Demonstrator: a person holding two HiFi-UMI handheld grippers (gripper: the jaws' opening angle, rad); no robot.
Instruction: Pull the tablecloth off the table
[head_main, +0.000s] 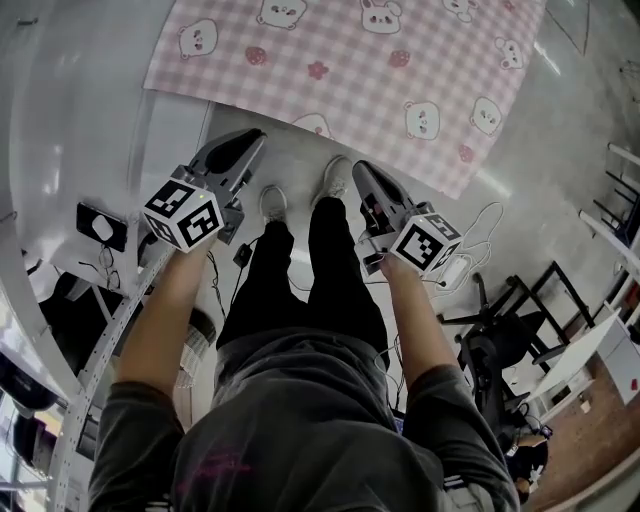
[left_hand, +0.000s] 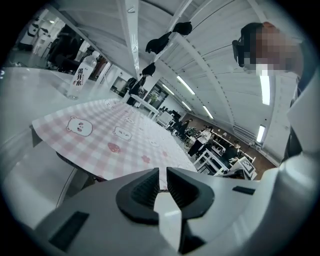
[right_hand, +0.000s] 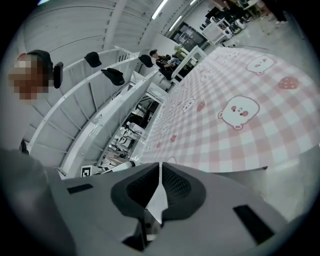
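Observation:
The pink checked tablecloth (head_main: 400, 60) with bear and strawberry prints lies spread over the white table (head_main: 80, 80), with its near edge just ahead of my feet. My left gripper (head_main: 255, 135) hangs short of that edge; its jaws stand a narrow gap apart with nothing between them. My right gripper (head_main: 358, 165) is also short of the edge, its pads pressed together on nothing. In the left gripper view, the left gripper (left_hand: 163, 175) points at the tablecloth (left_hand: 115, 135) from below its rim. In the right gripper view, the right gripper (right_hand: 160, 172) faces the tablecloth (right_hand: 240, 115) the same way.
A water bottle (left_hand: 82, 75) stands on the table beyond the cloth's far left corner. A person's shoes (head_main: 272, 200) are on the floor right by the table edge. White cable (head_main: 480, 225) and a black chair (head_main: 500, 330) lie to the right. Rack frames stand at the left.

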